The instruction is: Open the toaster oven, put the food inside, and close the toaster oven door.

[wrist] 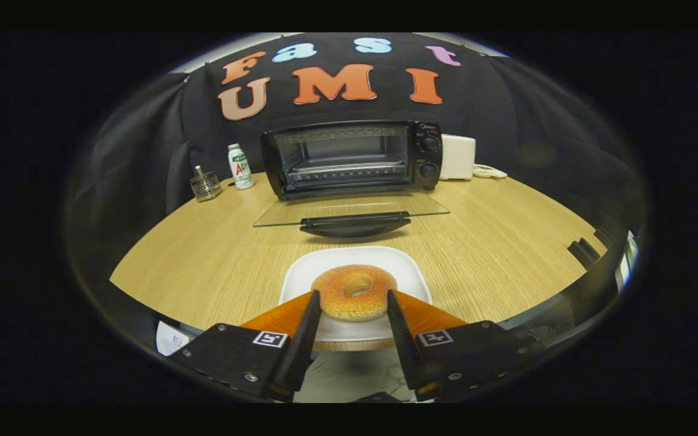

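Observation:
A golden bagel lies over the near part of a white plate on the wooden table. My gripper has one finger on each side of the bagel, and both fingertips press on its sides. Beyond the plate stands the black toaster oven with its glass door folded down flat toward me, its dark handle nearest the plate. The oven cavity shows a wire rack and a tray inside. Whether the bagel rests on the plate or is just above it I cannot tell.
Left of the oven stand a small white bottle and a metal wire holder. A white box-shaped appliance with a coiled cord sits right of the oven. The table's front edge runs just below the plate.

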Tool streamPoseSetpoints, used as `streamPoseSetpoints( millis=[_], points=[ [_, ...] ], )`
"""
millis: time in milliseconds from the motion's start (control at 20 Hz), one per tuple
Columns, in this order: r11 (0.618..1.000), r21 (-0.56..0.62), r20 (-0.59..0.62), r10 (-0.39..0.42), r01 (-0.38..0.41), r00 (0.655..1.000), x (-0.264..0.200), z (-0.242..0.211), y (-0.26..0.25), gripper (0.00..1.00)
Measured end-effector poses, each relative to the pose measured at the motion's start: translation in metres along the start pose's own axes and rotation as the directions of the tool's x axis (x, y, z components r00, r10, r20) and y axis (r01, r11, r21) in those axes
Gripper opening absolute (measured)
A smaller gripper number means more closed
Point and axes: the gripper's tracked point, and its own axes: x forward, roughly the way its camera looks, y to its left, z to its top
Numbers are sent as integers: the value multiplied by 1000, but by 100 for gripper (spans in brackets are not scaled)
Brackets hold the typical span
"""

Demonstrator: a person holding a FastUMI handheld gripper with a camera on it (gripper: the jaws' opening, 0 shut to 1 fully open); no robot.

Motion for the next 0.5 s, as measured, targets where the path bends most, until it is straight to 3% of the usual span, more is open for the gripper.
streamPoseSetpoints(
  millis=[250, 500],
  points=[
    [998, 29, 58, 55, -57, 997, 2, 37, 15, 55],
    [994, 42, 143, 92, -99, 985, 16, 91, 30, 55]
  ],
)
